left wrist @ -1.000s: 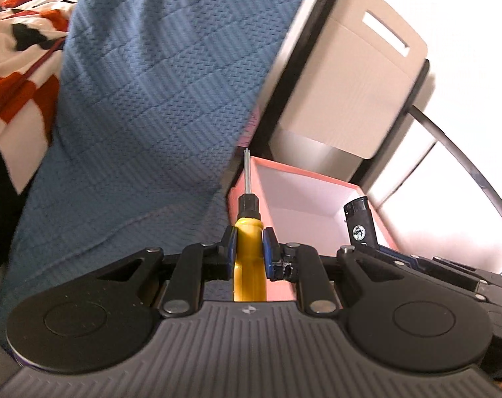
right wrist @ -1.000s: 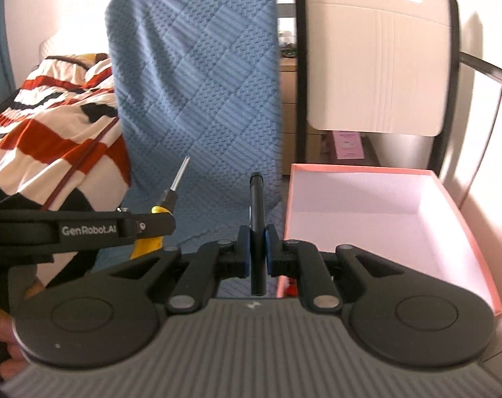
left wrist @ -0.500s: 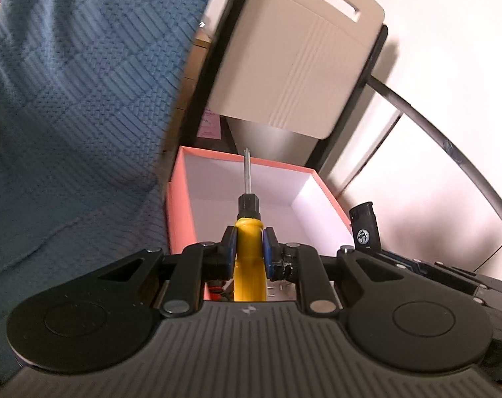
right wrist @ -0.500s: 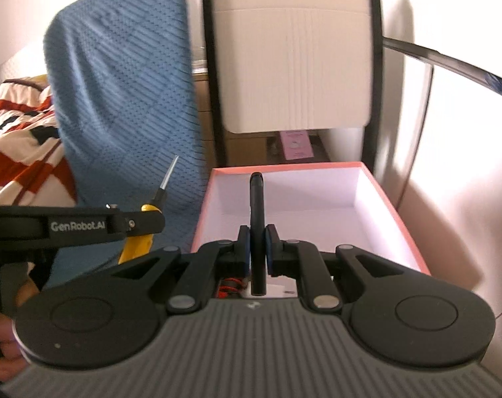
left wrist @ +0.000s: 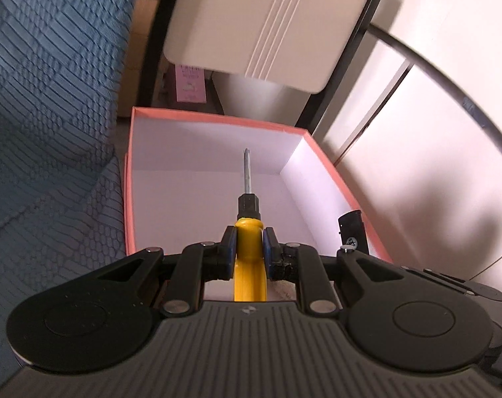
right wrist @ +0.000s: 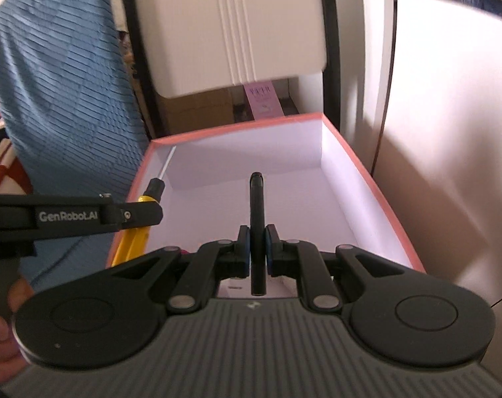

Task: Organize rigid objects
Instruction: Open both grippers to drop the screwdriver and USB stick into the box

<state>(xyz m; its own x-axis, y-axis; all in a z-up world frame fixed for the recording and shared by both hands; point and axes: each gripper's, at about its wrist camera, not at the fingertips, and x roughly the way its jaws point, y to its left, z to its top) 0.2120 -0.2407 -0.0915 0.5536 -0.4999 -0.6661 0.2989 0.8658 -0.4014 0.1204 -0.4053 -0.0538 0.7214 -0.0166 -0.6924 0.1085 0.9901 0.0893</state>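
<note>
Left gripper, jaws clamped on a yellow screwdriver, and right gripper, jaws clamped on a thin black object, both poised over the open pink box, screwdriver nearer its left wall.

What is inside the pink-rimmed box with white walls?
The pink-rimmed cardboard box shows bare white walls and floor. Its near end is covered by the grippers; something small and pale shows there, but I cannot tell what.

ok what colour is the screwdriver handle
Yellow, with a black collar; the screwdriver shows best in the left wrist view.
</note>
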